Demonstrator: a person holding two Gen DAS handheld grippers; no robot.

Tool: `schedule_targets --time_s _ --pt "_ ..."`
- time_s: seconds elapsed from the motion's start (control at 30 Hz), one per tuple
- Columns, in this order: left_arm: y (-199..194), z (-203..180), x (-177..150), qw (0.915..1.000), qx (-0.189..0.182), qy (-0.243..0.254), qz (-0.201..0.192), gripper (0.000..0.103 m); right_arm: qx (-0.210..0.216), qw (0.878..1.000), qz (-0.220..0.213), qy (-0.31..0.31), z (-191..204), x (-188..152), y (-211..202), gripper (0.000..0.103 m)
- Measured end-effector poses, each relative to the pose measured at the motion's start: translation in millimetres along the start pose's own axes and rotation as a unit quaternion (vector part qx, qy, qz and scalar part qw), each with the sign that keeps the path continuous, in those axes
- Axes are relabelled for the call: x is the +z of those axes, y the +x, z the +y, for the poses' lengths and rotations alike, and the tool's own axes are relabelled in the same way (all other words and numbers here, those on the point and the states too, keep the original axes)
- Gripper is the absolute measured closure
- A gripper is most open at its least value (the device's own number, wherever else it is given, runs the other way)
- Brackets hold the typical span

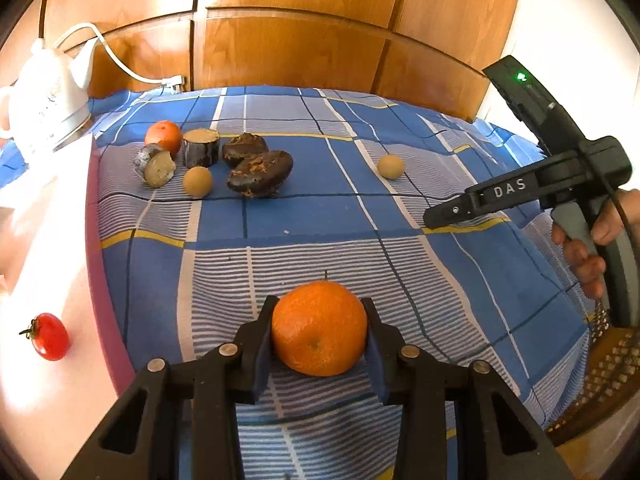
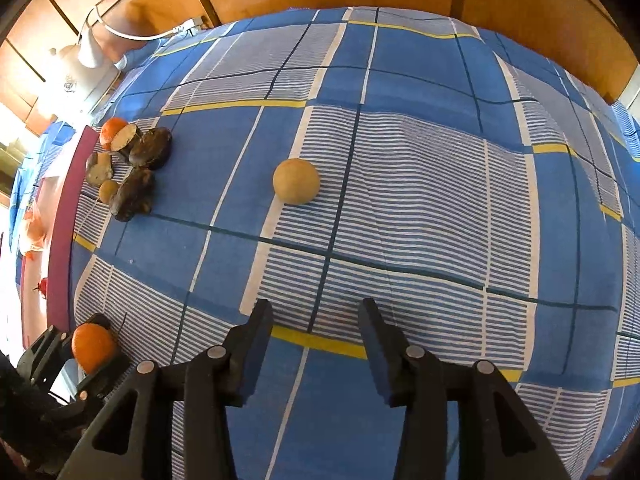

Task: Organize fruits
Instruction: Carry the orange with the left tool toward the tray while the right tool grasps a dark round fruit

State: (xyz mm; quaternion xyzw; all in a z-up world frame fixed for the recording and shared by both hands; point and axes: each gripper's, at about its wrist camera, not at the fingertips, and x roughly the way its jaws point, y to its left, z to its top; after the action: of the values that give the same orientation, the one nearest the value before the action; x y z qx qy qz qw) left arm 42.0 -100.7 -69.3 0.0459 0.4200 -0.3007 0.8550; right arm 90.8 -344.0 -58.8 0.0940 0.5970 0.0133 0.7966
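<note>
blue checked cloth [image 2: 400,80] covers the surface. left gripper [image 1: 319,334] clenches an orange [image 1: 319,328] between its fingers. right gripper [image 2: 316,322] gapes wide, holding nothing, a tan round fruit [image 2: 296,181] lying ahead of it.

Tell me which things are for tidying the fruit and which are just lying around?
For the job:
- round orange mandarin in the left claw
- second orange mandarin in the far pile
- lone round tan fruit
- dark brown fruit pieces
- small red cherry tomato
- open right claw

Just lying about:
- white electric kettle
- blue checked cloth
</note>
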Motion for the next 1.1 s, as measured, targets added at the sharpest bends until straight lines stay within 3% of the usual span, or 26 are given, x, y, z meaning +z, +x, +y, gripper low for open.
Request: schedule_targets --time_s 0.43,0.67,1.1 --pt "-22.2 -2.1 -3.6 0.9996 -0.017 0.006 -0.021 0.064 -0.008 0.999 -0.039 0.019 8.4 1.8 -21.1 0.063" --pt "-45.3 -2.6 0.1 0.9991 -0.019 0.009 -0.037 0.064 0.002 0.999 -0.032 0.001 26.2 5.0 -16.2 0.063" --pt "-104.8 44.0 1.8 0.9943 0.006 -0.07 -0.079 0.064 0.039 0.998 -0.032 -0.029 66.2 8.5 -2.5 0.063"
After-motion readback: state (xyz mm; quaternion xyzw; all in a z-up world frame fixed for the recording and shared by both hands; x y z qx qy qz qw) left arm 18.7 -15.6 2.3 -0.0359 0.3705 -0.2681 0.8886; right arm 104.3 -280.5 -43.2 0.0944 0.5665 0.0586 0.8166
